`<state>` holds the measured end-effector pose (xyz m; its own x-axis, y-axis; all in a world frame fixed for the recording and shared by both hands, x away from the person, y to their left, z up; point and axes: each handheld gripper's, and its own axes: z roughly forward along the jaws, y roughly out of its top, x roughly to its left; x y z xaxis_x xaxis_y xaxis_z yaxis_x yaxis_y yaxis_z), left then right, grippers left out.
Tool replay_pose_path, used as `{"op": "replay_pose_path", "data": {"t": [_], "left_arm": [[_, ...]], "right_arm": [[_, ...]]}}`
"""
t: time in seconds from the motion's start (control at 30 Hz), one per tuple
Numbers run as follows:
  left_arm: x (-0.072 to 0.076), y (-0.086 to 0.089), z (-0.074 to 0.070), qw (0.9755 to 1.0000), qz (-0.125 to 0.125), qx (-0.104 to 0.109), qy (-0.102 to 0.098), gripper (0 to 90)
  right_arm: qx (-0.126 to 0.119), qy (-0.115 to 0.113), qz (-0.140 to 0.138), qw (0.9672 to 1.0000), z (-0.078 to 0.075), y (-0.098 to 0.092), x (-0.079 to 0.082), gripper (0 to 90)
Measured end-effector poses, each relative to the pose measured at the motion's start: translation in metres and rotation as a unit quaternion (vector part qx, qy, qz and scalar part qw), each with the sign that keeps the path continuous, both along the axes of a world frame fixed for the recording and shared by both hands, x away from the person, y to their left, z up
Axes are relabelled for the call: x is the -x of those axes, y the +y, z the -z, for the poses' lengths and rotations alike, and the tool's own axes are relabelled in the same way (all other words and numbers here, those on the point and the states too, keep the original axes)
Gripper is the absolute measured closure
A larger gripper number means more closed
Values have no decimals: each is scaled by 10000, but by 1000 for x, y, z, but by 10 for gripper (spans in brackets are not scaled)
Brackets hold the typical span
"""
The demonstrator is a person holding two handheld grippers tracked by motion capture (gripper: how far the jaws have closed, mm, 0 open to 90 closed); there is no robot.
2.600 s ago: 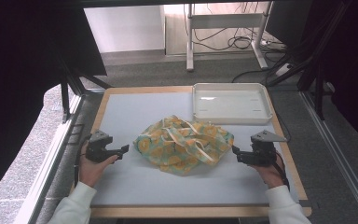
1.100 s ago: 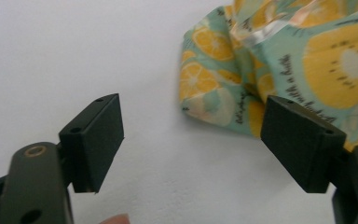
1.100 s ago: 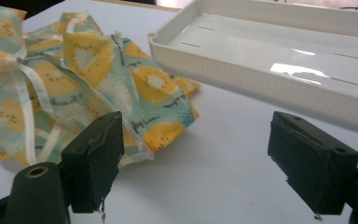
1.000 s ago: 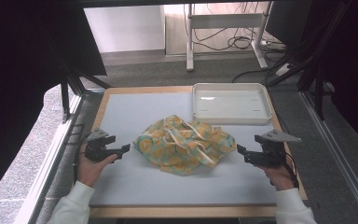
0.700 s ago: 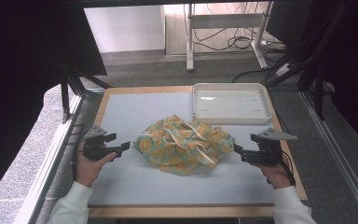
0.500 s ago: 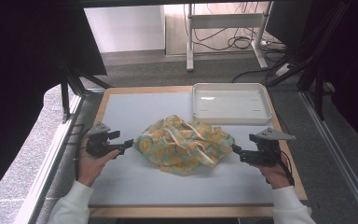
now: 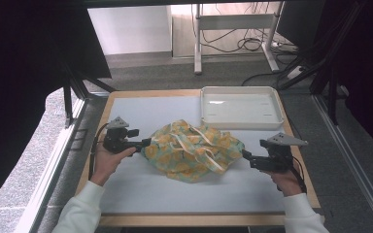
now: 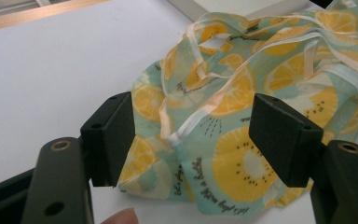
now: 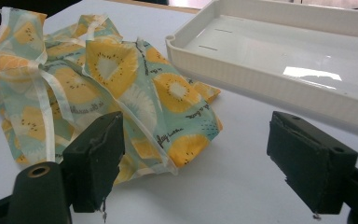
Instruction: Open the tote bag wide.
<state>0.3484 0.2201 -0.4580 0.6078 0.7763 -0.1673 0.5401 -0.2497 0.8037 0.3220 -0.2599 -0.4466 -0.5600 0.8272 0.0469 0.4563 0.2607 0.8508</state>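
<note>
A crumpled cloth bag (image 7: 192, 150) printed with yellow citrus slices on pale green, with cream straps, lies in the middle of the white table top (image 7: 141, 189). My left gripper (image 7: 145, 142) is at the bag's left edge. In the left gripper view (image 8: 193, 112) its jaws stand apart over the bag's near edge (image 8: 242, 158); they have just been closing, and the pads do not press the cloth. My right gripper (image 7: 245, 154) is at the bag's right edge, open (image 9: 198, 140), with the bag's corner (image 9: 121, 60) just ahead of its left jaw.
A white plastic tray (image 7: 240, 124) stands at the back right of the table, close behind the bag; its rim (image 9: 242, 77) is ahead of the right gripper. The table has a wooden border (image 7: 199, 221). Beyond it are dark floor and a desk frame.
My left gripper has moved right and slightly up, so its tips now reach the bag's left edge. The right gripper and the bag have stayed in place.
</note>
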Motion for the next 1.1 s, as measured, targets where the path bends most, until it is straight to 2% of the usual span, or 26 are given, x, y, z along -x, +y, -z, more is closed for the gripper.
{"op": "replay_pose_path", "data": {"t": [0.2, 0.37, 0.57, 0.6, 0.7, 0.8, 0.9, 0.97, 1.0, 1.03, 1.1], "left_arm": [[-8, -12, -3, 9999, 118, -7, -50, 342], [-20, -18, -7, 9996, 263, 71, -54, 382], [-27, -31, 2, 9986, 522, -101, 56, 386], [-27, -31, 2, 9986, 522, -101, 56, 386], [-28, -36, 6, 9971, 746, -99, 104, 399], [-30, -37, 9, 9966, 812, -79, 128, 411], [-34, -41, 15, 9955, 914, -66, 221, 462], [-36, -46, 21, 9940, 1040, -225, 270, 512], [-36, -46, 21, 9940, 1040, -225, 270, 539], [-35, -50, 24, 9933, 1058, -381, 255, 585], [-35, -52, 27, 9932, 1032, -471, 255, 666]], "right_arm": [[-13, -5, 8, 10000, 0, 0, 0, 192], [-19, -12, 49, 10000, 0, -2, 0, 192], [-4, 9, 94, 10000, 1, -3, -1, 193], [-5, 16, 95, 10000, 1, -3, -1, 193], [-22, -17, 74, 10000, 1, -3, -1, 193], [-29, -30, 76, 10000, 1, -3, -1, 192], [3, -3, 96, 10000, 2, -3, -1, 192], [7, -6, 119, 9999, 2, -3, -1, 193], [7, -6, 119, 9999, 2, -3, -1, 193], [-2, -2, 150, 9999, 2, -4, -1, 193], [0, 4, 182, 9998, 2, -5, -2, 192]]}}
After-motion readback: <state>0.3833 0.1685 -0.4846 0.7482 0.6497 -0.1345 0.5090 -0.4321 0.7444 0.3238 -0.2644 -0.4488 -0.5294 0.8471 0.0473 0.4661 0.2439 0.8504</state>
